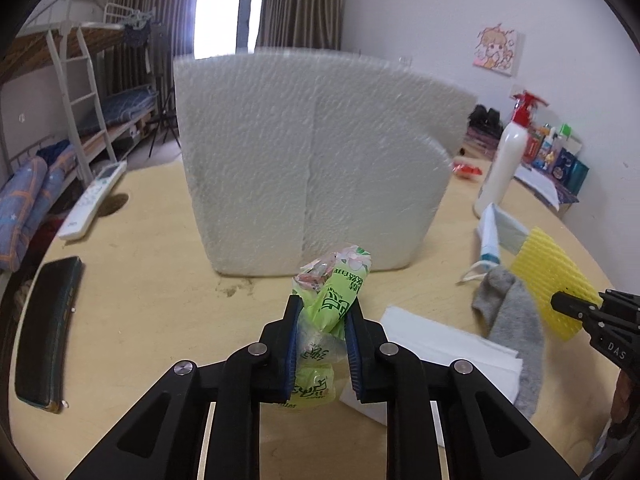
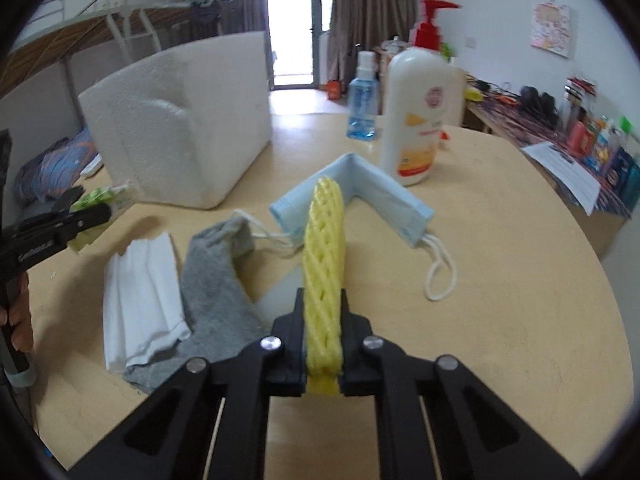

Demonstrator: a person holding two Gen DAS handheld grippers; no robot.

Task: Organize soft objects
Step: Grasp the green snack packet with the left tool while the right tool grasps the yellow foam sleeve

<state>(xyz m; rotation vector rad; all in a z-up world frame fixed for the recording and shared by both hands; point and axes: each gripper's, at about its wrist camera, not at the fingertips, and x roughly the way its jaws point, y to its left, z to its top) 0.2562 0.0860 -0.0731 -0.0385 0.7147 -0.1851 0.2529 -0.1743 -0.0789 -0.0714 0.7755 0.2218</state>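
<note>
Left tool (image 1: 323,312) clenched on green tissue packet (image 1: 334,300), held above the table (image 1: 152,304) just near of white foam box (image 1: 304,160). Right tool (image 2: 322,304) grips yellow foam net (image 2: 323,256) upright, over grey sock (image 2: 220,280) and blue mask (image 2: 372,196). Bare table to the right; packet's print unreadable

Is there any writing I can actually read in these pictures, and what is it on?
"DAS": on the right gripper, partly cut off.
Green tissue pack: Chinese print, too distorted to read.
Lotion bottle: label too blurred.
Left gripper: white lettering, blurred.
</note>
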